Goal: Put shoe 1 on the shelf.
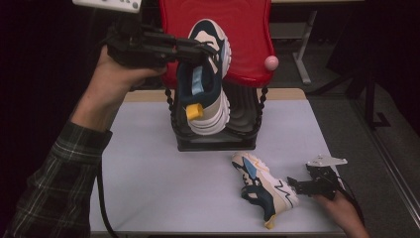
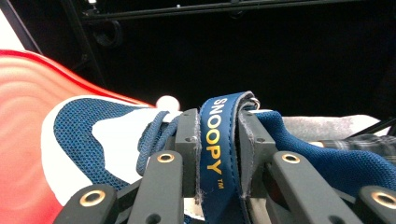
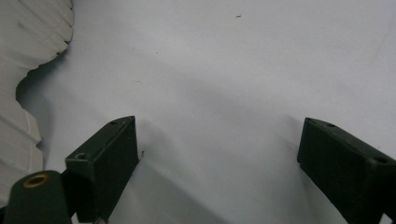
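Two sneakers are in play, and the left gripper point(image 1: 210, 49) has one of them. Its jaws are squeezed tight on the blue tongue strap with yellow "SNOOPY" letters point(image 2: 215, 140), holding the navy, white and tan sneaker point(image 1: 205, 89) up in the air. The shoe hangs toe-up, over the black ridged tray of the case point(image 1: 242, 124) and in front of its red plastic lid point(image 1: 247, 44).

The strap is thin and soft, so I think the shoe could swing, twist or slip out if the hand moves fast. It could also bump the red lid.

This shoe has blue laces, a thick white wavy sole and a yellow tab at the heel.

The right gripper point(image 1: 293, 186) rests low on the pale grey table point(image 1: 148, 168), jaws spread wide and holding nothing, just beside the matching second sneaker lying on its side point(image 1: 265, 188).
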`<state>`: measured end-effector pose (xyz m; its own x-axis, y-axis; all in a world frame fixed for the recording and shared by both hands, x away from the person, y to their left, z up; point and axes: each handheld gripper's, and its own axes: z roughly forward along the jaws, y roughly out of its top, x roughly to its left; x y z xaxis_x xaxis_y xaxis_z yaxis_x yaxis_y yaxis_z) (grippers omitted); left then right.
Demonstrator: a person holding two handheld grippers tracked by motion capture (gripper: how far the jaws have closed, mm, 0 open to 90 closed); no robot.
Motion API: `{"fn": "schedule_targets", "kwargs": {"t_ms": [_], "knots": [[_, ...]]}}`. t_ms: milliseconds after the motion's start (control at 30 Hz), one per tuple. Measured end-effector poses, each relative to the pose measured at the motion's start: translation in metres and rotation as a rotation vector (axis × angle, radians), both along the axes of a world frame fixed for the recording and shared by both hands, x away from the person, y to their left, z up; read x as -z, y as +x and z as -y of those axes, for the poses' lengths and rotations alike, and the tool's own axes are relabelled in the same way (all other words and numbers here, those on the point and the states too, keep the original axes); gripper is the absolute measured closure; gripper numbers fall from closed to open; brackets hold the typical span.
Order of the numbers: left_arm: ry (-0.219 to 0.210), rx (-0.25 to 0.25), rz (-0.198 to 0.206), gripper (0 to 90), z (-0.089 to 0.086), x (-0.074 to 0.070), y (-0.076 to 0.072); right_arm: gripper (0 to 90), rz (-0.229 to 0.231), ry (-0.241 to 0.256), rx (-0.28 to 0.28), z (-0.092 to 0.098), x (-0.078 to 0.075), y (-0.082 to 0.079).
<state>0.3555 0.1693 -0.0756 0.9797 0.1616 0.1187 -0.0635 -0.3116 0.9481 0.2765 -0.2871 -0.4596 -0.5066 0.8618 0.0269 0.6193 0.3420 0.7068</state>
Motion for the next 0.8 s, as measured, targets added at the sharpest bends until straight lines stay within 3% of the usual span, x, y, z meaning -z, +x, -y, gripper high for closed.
{"fn": "schedule_targets", "kwargs": {"t_ms": [533,800], "knots": [[0.080,-0.075,0.063,72.8,0.010,-0.040,0.082,11.5,0.001,0.003,0.000,0.000,0.000,0.000],[0.121,-0.122,0.098,72.9,0.011,-0.047,0.116,11.5,0.002,0.010,-0.001,0.002,0.000,0.000]]}}
